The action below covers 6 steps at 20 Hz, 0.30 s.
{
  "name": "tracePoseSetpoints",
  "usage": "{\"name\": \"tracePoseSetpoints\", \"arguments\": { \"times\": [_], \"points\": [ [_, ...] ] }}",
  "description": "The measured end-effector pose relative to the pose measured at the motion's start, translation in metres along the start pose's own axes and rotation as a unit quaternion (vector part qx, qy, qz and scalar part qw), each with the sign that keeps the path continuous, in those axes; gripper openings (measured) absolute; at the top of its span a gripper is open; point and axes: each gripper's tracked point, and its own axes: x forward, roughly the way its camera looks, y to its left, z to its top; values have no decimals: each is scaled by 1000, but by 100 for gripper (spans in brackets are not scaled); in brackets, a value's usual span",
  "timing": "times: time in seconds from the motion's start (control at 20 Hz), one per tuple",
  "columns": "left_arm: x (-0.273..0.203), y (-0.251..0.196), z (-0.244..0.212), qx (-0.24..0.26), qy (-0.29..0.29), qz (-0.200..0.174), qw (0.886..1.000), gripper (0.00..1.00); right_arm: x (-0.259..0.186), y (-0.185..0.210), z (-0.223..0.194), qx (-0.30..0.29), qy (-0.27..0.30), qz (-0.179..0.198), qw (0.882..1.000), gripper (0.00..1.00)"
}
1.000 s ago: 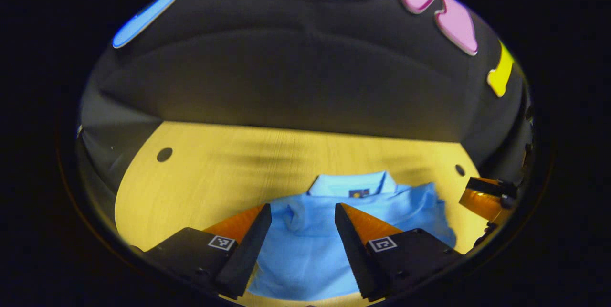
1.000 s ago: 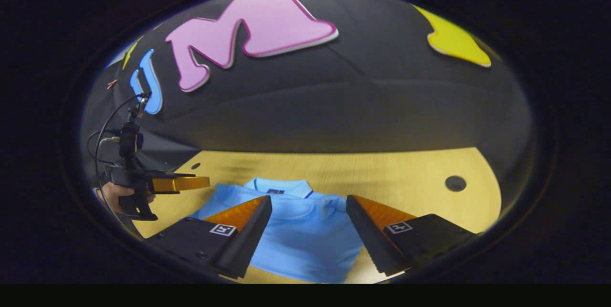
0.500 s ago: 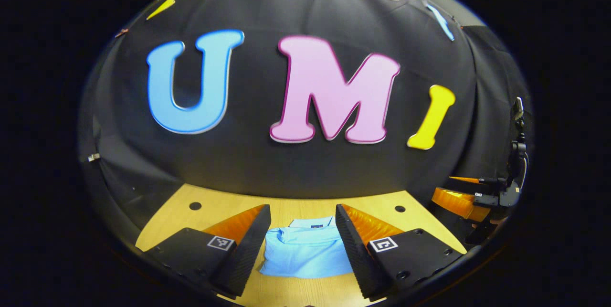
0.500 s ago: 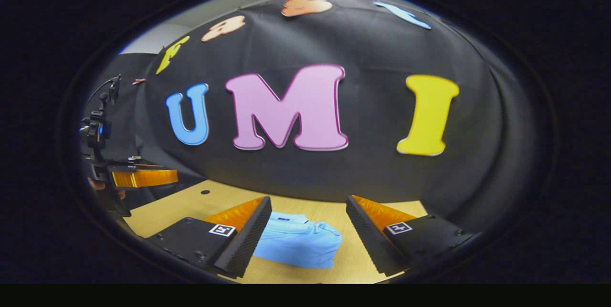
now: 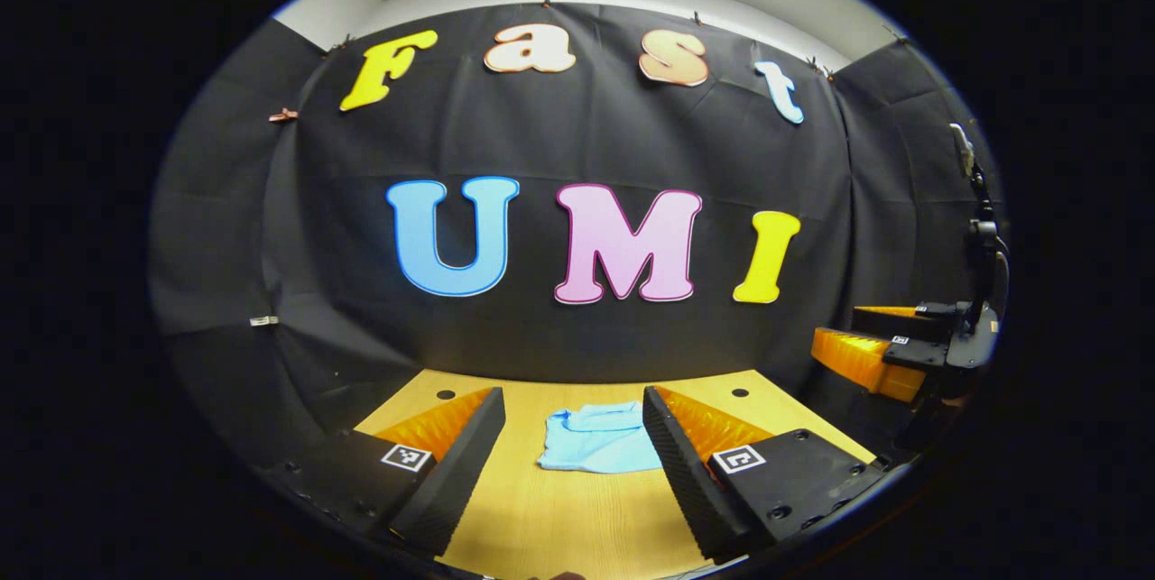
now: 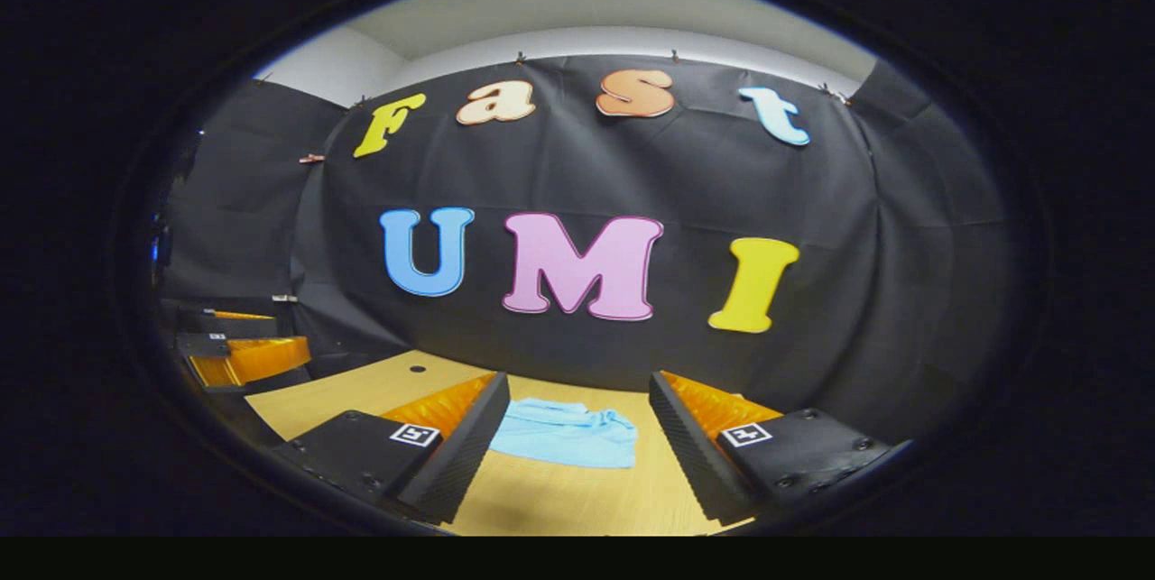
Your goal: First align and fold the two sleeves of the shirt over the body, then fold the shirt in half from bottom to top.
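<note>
A light wooden table (image 5: 577, 517) stood before me at the booth's black cloth wall, two small dark holes (image 5: 446, 394) near its far edge. One thing lay on it: a light blue shirt (image 5: 600, 440), folded into a compact bundle, well out toward the far side.

Shirt (image 5: 597, 438) partly behind gripper finger.
</note>
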Motion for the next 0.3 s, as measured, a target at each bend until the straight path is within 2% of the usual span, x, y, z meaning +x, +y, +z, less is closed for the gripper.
{"name": "tracePoseSetpoints", "arguments": {
  "times": [0.15,0.2,0.3],
  "points": [
    [-47,1,6,19,-22,8,1000,97,-43,30,-2,23,12,23,999,96],
    [-56,5,13,25,-30,16,999,92,-55,38,-3,26,15,32,999,96],
    [-72,0,20,28,-35,21,999,92,-68,37,-2,14,16,34,999,96]
  ]
}}
